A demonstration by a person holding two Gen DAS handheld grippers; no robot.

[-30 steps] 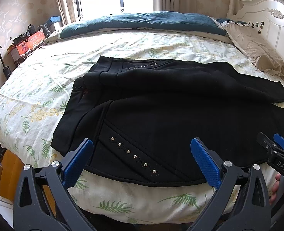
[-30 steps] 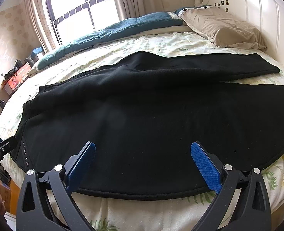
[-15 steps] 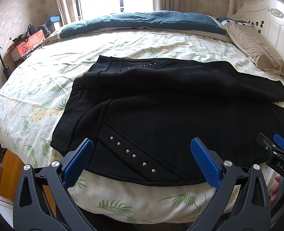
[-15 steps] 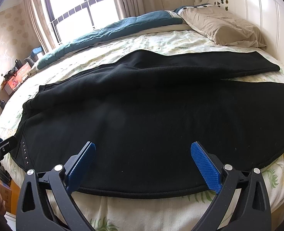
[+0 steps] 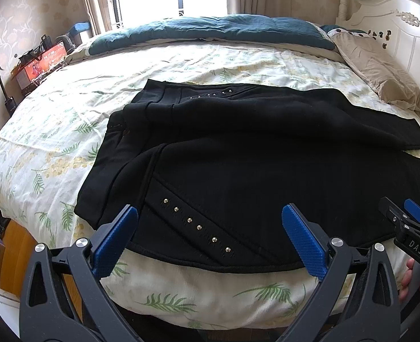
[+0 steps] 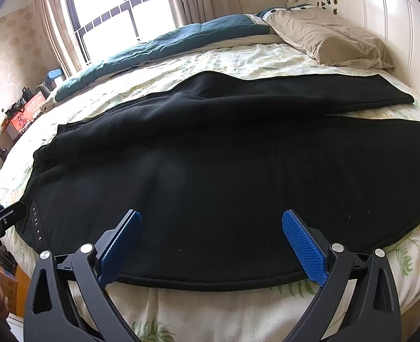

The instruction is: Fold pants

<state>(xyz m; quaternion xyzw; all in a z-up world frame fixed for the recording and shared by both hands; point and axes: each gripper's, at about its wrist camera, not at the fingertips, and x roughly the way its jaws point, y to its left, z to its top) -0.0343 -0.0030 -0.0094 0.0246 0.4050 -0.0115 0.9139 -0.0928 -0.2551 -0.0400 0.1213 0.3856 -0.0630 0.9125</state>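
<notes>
Black fabric of the pants (image 5: 238, 171) lay spread on the bed (image 5: 67, 119), its near hem just ahead of both claws, with the studded waist part in front of our left gripper (image 5: 210, 236). Compared with a second before, almost nothing had changed; we only crept a little closer. Our left gripper and our right gripper (image 6: 211, 242) both stood wide apart and held nothing, so we judged that folding was not started.
</notes>
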